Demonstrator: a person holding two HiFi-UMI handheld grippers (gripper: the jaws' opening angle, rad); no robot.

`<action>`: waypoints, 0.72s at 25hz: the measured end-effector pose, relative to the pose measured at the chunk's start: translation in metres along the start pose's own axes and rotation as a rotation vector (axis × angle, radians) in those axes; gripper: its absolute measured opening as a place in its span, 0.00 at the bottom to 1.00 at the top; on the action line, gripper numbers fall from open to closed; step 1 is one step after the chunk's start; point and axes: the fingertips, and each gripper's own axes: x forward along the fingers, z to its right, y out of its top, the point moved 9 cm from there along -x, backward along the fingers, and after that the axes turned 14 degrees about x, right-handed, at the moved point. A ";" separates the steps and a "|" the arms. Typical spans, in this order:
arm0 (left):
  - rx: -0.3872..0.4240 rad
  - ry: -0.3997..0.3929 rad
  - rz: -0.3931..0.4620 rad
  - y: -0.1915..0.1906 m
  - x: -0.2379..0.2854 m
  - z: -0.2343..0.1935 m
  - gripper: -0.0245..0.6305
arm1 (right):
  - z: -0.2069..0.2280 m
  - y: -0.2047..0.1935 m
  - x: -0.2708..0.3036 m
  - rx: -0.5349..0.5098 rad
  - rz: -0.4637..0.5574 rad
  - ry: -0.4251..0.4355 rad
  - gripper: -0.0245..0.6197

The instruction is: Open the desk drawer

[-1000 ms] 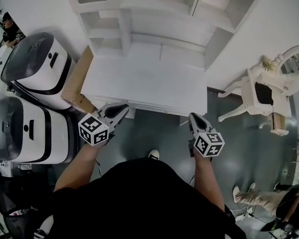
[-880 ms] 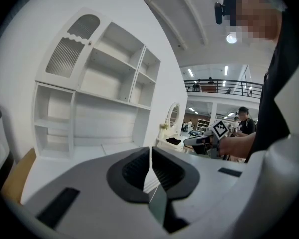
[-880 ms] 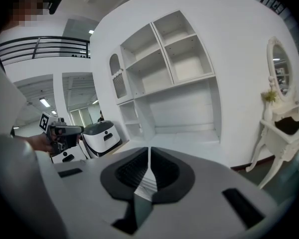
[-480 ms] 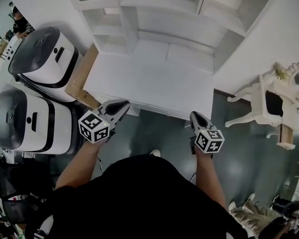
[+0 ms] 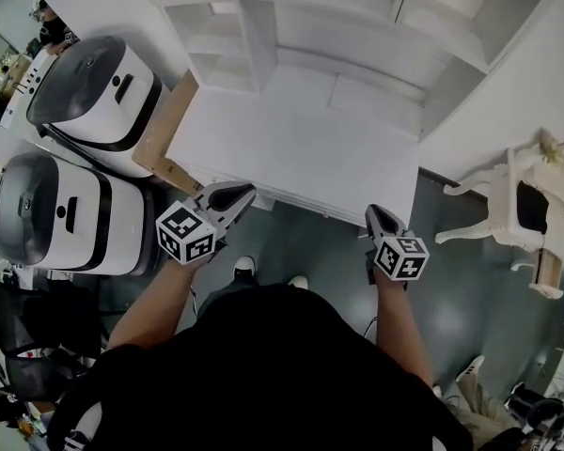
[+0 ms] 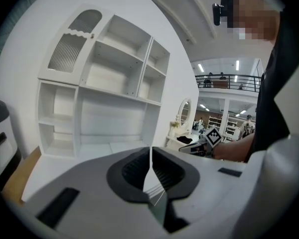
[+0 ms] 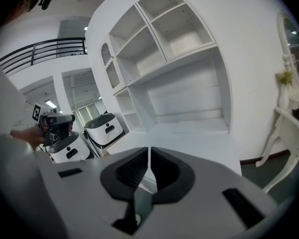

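**At the desk's front edge: both grippers shut, drawer untouched**

Far to my left stand two white-and-grey units, the far machine [image 5: 94, 87] and the near machine [image 5: 56, 219]. A brown board [image 5: 164, 125] leans between them and the side of the desk [image 5: 291, 148]. None of these concern me.

My left gripper [image 5: 244, 193] hovers just short of the left part of the desk front. Its jaws are pressed together with nothing between them. I judge I hold it there as a spare, ready to steady or help pull.

Between my two grippers runs the front edge of the white top, with empty white shelves [image 5: 348, 26] rising behind it. The drawer [image 5: 305, 205] sits under that edge, closed as far as I can tell. From above I see only a thin strip of its front and no handle.

My right gripper [image 5: 373, 213] points at the right part of the same edge, tilted downward because the drawer front lies beneath the top. Its jaws are likewise closed on nothing. To catch a handle or lip I would have to part them first.

Right of the desk, well apart, stands a white ornate chair [image 5: 522, 214], which I judge to be clear of the drawer's path.
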 end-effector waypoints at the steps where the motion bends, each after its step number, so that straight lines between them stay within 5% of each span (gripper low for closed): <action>1: -0.003 0.001 0.002 -0.001 0.001 -0.004 0.07 | 0.000 -0.001 0.004 0.002 -0.004 -0.002 0.06; 18: 0.001 -0.109 0.004 -0.015 0.031 -0.091 0.07 | 0.031 -0.064 0.065 0.138 -0.073 -0.178 0.10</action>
